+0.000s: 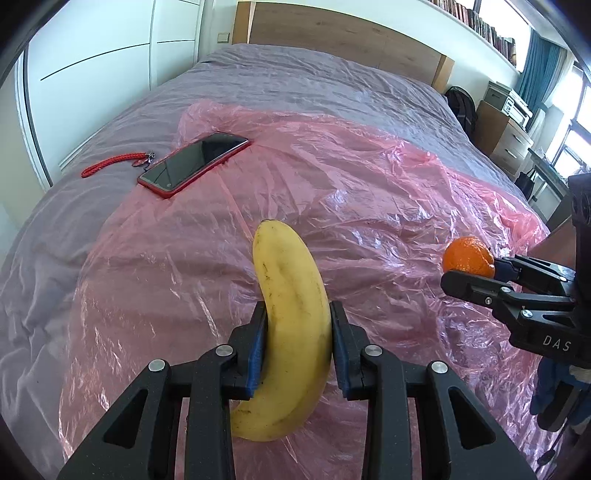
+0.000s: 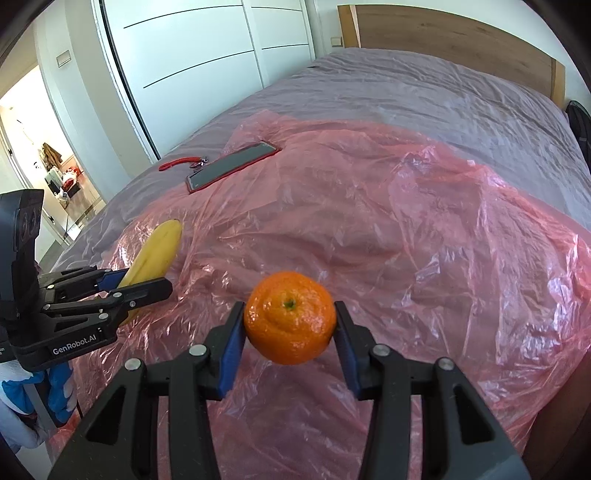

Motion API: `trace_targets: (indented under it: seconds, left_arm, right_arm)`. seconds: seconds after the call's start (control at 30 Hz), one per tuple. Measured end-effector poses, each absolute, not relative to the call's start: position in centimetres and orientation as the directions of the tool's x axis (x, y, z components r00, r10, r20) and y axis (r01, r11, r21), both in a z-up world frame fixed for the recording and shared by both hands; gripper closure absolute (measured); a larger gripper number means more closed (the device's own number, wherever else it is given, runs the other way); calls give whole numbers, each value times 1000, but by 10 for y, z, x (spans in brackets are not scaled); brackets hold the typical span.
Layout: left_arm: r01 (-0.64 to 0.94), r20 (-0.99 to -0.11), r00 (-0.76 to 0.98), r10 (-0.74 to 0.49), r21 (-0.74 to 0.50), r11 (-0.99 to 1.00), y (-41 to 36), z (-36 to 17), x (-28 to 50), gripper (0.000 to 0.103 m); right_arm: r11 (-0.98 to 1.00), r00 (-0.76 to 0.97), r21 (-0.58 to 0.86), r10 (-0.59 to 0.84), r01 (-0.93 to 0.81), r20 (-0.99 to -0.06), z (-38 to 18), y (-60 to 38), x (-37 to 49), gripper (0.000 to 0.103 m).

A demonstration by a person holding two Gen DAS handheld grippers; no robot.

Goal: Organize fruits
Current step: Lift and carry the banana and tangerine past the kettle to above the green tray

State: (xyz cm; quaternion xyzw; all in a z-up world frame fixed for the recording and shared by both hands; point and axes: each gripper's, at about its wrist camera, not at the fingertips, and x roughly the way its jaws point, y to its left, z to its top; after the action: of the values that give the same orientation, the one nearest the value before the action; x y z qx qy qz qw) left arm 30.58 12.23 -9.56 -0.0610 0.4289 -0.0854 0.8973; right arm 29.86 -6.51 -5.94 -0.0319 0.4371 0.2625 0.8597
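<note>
A yellow banana (image 1: 291, 317) hangs above the pink plastic sheet (image 1: 369, 192), with my left gripper (image 1: 297, 321) shut on its middle, blue pads pressed to both sides. In the right wrist view the same banana (image 2: 157, 258) pokes out past the left gripper (image 2: 142, 282) at the left edge. My right gripper (image 2: 290, 321) is shut on an orange mandarin (image 2: 290, 317), stem end facing the camera, held clear of the sheet. From the left wrist view the mandarin (image 1: 469, 256) sits in the right gripper (image 1: 474, 267) at the far right.
A phone in a red case (image 1: 194, 162) with a red wrist cord (image 1: 114, 164) lies at the sheet's far left corner on the grey bedspread (image 1: 314, 81). Beyond it are a wooden headboard (image 1: 351, 33), white wardrobe doors (image 2: 207, 55) at left, and drawers (image 1: 506, 136) at right.
</note>
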Motion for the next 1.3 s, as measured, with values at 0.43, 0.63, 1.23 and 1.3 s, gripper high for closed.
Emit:
trace_targets:
  seconds: [0.43,0.63,1.23,1.3]
  left_arm:
    - [128,-736,631,-246,-214,968,86,-68,245,75]
    - [155,-735,620,-274,-227,961,62,-60,218,75]
    - [317,-755,537,-377,-234,919,-38,-46,140,75]
    - [344,-759,523,-388,-228,911,-52,-45,131,75]
  right_arm:
    - [858,490,214,453,-468,-744,-42,-93,223,73]
    - [877,504,232,438,-420,-744,-36,-130,190,73]
    - [935,555,232,346,-266,-757,-31,-242,103,73]
    - [941,562,233,334,-246,-757,-31,-254,95,73]
